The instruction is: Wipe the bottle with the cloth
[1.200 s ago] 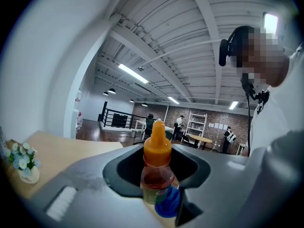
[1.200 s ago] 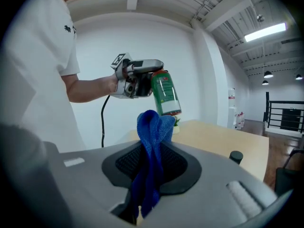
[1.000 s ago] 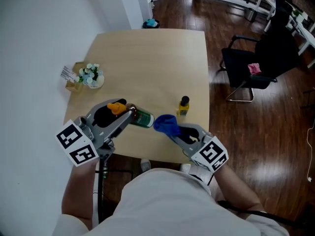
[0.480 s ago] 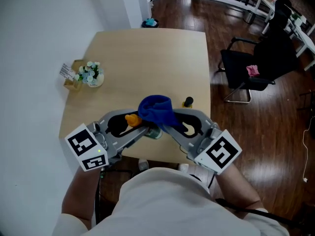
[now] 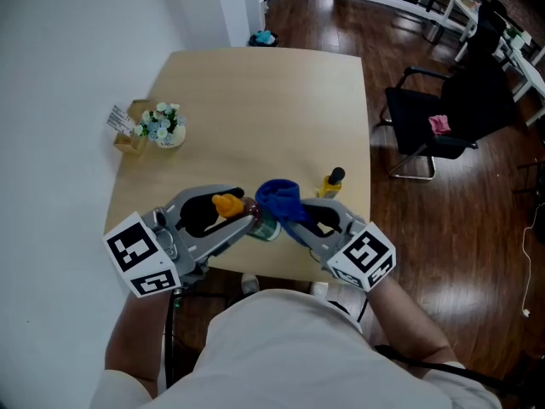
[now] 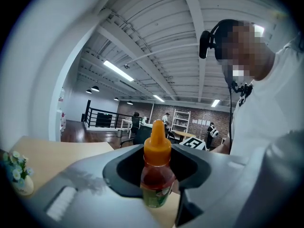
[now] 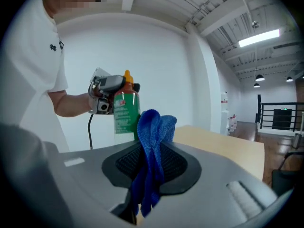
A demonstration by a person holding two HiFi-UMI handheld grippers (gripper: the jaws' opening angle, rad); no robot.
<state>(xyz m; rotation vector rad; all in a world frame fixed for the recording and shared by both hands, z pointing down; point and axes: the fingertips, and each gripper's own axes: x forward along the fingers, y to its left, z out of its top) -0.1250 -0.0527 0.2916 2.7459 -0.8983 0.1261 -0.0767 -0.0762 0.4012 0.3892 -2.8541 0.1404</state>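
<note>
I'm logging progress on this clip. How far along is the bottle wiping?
Done: both grasps. The left gripper is shut on the orange-capped bottle, the right gripper on the blue cloth. In hand: the cloth appears pressed to the bottle's side. Left: likely more wiping, then setting both down; how much is wiped cannot be told.

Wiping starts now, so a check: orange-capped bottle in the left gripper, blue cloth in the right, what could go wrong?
The left gripper clamps the orange-capped, green-labelled bottle in the air over the wooden table; hard rubbing could twist it loose.
The blue cloth is pinched in the right gripper by a bunched fold and might pull out.
The small yellow black-capped bottle stands close; a swing could topple it.
</note>
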